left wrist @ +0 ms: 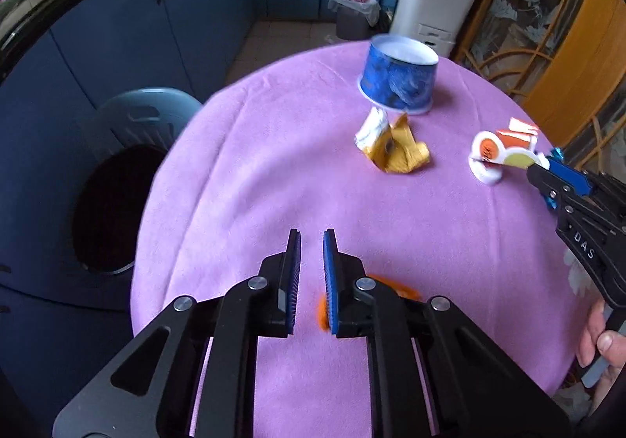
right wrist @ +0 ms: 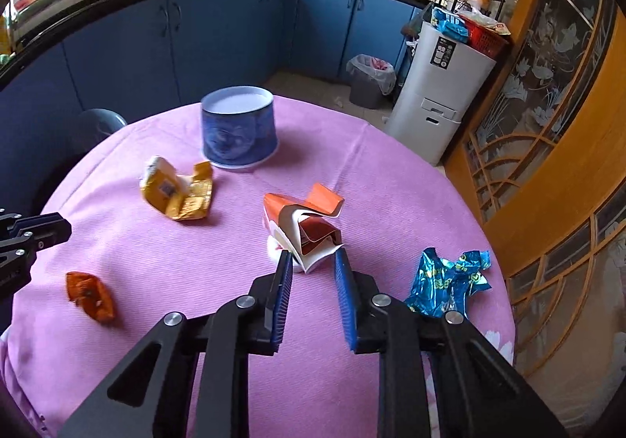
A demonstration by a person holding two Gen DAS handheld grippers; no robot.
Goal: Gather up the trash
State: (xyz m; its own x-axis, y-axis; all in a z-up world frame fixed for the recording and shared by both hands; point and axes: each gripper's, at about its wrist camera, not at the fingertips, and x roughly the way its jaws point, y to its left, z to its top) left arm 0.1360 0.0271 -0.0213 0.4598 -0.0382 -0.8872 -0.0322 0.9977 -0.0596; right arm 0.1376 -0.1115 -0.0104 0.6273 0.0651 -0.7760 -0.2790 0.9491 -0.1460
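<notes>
Right gripper (right wrist: 313,260) at a crumpled orange-and-white carton (right wrist: 303,220) on the pink table (right wrist: 391,172).
Its fingers stand apart, tips flanking the carton's near edge at frame centre. The left gripper (left wrist: 312,238) hovers with fingers slightly apart, holding nothing; an orange wrapper (right wrist: 90,295) lies lower left. "DAS" reads on the right gripper's body; the cartons' print is illegible.

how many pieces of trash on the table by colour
blue cup: 1
yellow wrapper: 1
red-orange and white carton: 1
small orange wrapper: 1
blue foil wrapper: 1
total: 5
</notes>
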